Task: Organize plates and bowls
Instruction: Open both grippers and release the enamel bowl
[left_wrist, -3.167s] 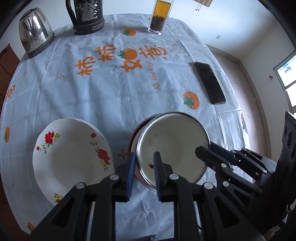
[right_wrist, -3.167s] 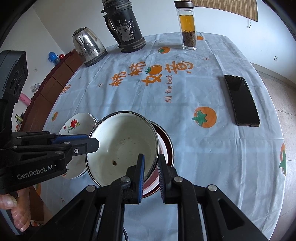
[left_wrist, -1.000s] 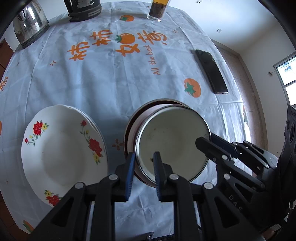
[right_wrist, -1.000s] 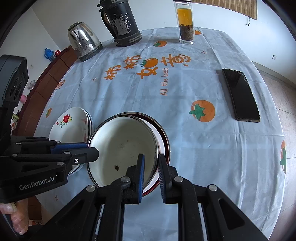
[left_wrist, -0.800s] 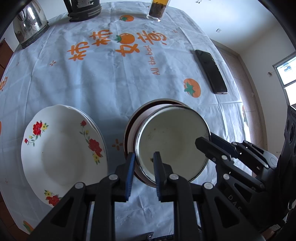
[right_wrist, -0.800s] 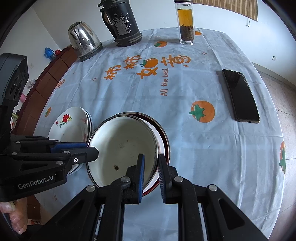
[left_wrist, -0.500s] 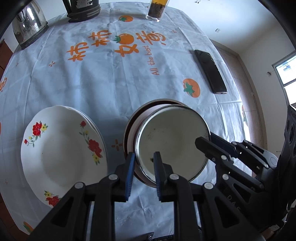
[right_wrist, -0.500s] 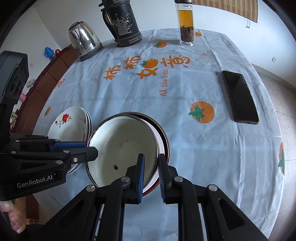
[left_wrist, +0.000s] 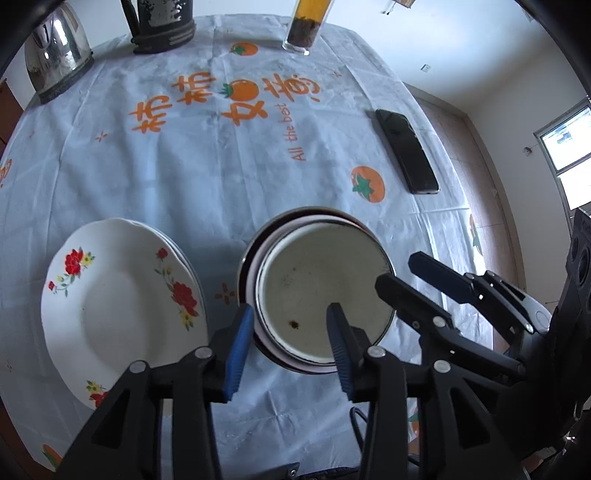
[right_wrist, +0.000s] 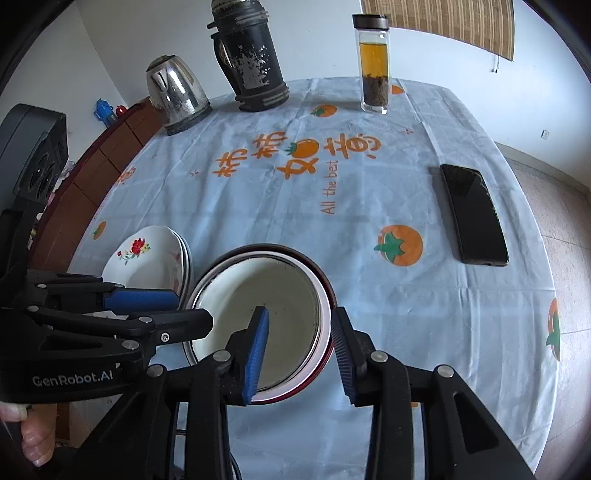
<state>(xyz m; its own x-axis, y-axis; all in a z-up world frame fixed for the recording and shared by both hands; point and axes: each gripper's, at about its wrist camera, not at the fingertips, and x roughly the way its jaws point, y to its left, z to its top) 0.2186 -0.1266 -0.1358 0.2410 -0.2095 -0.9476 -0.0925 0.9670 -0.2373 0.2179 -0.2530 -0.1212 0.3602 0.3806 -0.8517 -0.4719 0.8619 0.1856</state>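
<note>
A white enamel bowl (left_wrist: 325, 288) (right_wrist: 273, 306) sits nested inside a dark-red-rimmed bowl (left_wrist: 246, 266) (right_wrist: 330, 291) on the tablecloth. My left gripper (left_wrist: 290, 339) (right_wrist: 192, 310) straddles its near-left rim, jaws opening, pads off the metal. My right gripper (right_wrist: 299, 347) (left_wrist: 397, 269) straddles the near-right rim the same way, jaws also opening. Neither one grips the bowl. A stack of white flowered plates (left_wrist: 122, 299) (right_wrist: 147, 266) lies just left of the bowls.
A black phone (left_wrist: 406, 151) (right_wrist: 472, 214) lies near the table's right edge. At the far side stand a steel kettle (right_wrist: 177, 96), a black thermos (right_wrist: 251, 66) and a glass tea bottle (right_wrist: 373, 66). A person's hand (right_wrist: 33, 443) holds the left gripper.
Both grippers were shut on the white bowl's rim and have let go, their jaws now apart. The bowl came down into the red-rimmed bowl and rests there.
</note>
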